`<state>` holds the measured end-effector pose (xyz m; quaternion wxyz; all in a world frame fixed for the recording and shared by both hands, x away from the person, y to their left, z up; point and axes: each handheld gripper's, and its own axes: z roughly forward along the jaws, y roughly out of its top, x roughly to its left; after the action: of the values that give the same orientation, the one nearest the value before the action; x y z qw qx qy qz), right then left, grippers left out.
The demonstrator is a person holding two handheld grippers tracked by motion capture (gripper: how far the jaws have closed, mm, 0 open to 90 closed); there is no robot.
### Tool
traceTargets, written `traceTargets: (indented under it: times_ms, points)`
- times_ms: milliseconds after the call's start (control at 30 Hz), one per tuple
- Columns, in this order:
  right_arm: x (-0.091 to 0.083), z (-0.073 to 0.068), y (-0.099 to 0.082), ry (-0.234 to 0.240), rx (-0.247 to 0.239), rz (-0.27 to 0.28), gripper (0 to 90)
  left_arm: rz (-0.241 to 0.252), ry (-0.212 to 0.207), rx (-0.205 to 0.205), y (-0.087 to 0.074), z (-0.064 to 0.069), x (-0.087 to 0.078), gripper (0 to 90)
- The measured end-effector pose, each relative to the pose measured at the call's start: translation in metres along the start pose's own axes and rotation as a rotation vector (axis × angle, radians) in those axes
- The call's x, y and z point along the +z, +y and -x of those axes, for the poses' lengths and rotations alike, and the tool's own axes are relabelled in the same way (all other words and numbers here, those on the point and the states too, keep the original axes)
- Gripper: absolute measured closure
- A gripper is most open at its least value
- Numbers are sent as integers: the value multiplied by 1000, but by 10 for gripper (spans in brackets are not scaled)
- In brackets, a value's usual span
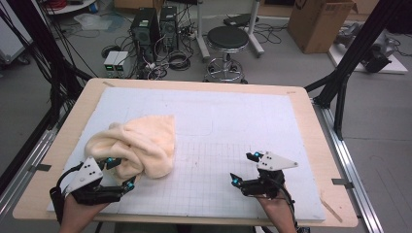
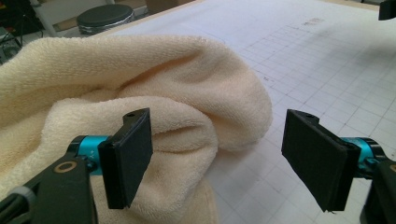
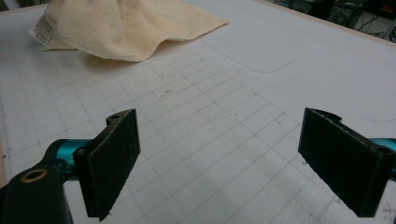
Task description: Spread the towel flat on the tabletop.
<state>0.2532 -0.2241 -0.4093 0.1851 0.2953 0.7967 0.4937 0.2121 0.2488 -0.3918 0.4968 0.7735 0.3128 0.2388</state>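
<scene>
1. Left gripper (image 1: pixel 118 174) sits low at the near left of the white gridded mat (image 1: pixel 233 121), its jaws spread wide with nothing pinched between them.
2. Just ahead of that gripper lies the cream towel (image 1: pixel 136 145), bunched into a soft heap; its near fold reaches right up to the jaws.
3. Seen from the left gripper view, the towel (image 2: pixel 140 93) bulges in front of the left-hand jaw pad and presses close behind it, while the right-hand pad stands apart over bare grid.
4. Whether the left-hand pad actually touches the cloth cannot be told for certain; it lies against or just beside the fold.
5. Right gripper (image 1: pixel 244 168) hovers at the near right of the mat, well apart from the towel, and its jaws are likewise spread, holding nothing.
6. From the right gripper view, the towel (image 3: pixel 121 28) lies far ahead and to the left of the jaws, one flat corner stretched toward the mat's middle, with a small white label (image 3: pixel 38 29) at its left edge.
7. Between the right gripper's pads there is bare gridded mat (image 3: pixel 210 116).
</scene>
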Motion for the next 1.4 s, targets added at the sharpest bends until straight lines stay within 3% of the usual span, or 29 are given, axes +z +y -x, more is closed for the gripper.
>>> traceTargets:
  times_ms: [167,600,700,867,967,1400]
  points:
    - [2,0,2,12,6,2,122,7,1,-8,0,0,-1,250]
    - [25,1,49,93,0,29,122,2,33,-16,-5,-1,-12,250]
    - [43,-6,74,121,-27,7,122,-5,48,-21,-8,-3,-16,250]
    - [62,-16,97,145,-61,16,122,-2,73,-34,-12,-8,-21,249]
    - [84,-25,115,181,-76,-10,122,-3,78,-37,-13,-11,-21,249]
    - [144,-59,146,287,-130,-61,123,4,107,-62,-18,-18,-23,247]
